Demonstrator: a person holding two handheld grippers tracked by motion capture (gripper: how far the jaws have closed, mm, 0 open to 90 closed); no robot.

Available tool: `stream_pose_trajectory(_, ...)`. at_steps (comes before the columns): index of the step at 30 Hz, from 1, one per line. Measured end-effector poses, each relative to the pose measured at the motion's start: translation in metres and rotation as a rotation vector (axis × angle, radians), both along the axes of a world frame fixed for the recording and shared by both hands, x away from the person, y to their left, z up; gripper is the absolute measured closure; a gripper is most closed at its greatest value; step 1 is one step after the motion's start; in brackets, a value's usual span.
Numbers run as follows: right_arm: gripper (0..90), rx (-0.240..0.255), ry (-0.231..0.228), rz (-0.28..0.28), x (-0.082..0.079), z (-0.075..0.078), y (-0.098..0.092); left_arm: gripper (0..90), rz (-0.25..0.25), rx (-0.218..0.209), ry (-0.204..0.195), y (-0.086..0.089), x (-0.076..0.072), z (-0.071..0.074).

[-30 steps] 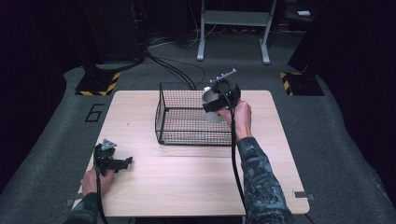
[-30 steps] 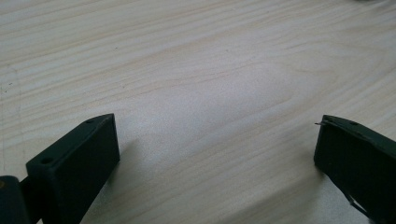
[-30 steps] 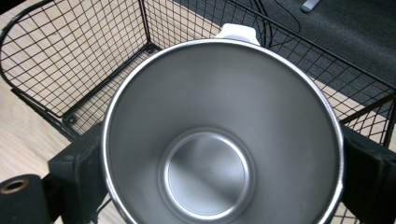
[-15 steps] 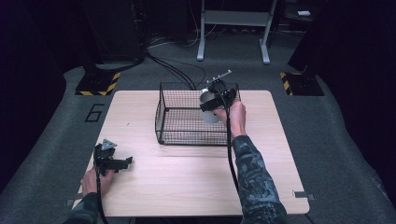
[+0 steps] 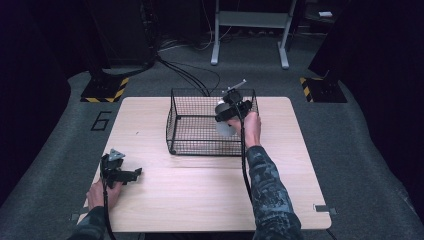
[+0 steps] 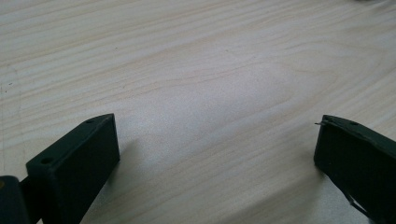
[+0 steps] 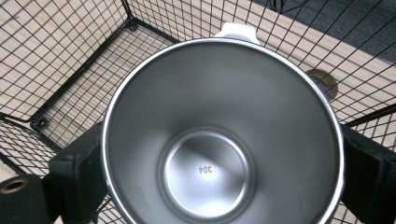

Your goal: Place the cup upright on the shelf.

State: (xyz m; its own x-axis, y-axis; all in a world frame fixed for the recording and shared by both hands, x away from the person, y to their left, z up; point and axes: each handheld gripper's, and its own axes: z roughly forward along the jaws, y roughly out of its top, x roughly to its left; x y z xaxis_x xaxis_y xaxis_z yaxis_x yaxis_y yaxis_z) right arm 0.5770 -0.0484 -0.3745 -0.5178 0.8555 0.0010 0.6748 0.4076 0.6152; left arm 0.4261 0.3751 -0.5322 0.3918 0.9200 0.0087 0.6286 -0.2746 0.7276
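A steel cup [image 7: 219, 135] is clamped between the jaws of the right hand-held gripper [image 5: 231, 109] inside the wire basket [image 5: 192, 125]. The left hand-held gripper [image 5: 119, 171] is rested near-left on the counter [image 5: 200, 185], jaws wide apart and holding nothing.

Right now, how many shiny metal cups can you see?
1. The steel cup is clamped in the right gripper, held above the wire basket near its right side. Nothing else seems to be in the basket.

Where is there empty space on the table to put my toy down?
The table is bare between the wire basket and the near edge, and along its right side. Crowded spots: the basket's right end, where the right hand-held gripper holds a steel cup, and the near-left corner by the left hand-held gripper.
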Motion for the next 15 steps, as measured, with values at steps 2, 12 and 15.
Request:
stream_pose_trajectory(2,6.1,-0.004,0.004,0.005,0.001,-0.003,0.001,0.2,0.000,0.000,0.000,0.000,0.000,0.000)
stream_pose_trajectory(12,6.1,-0.014,0.042,-0.004,0.004,-0.021,0.007,0.2,0.001,-0.001,0.000,0.000,0.000,0.000)
stream_pose_trajectory(15,6.1,-0.010,0.058,-0.005,0.005,-0.025,0.008,0.2,0.001,-0.001,0.000,0.000,0.000,0.000)
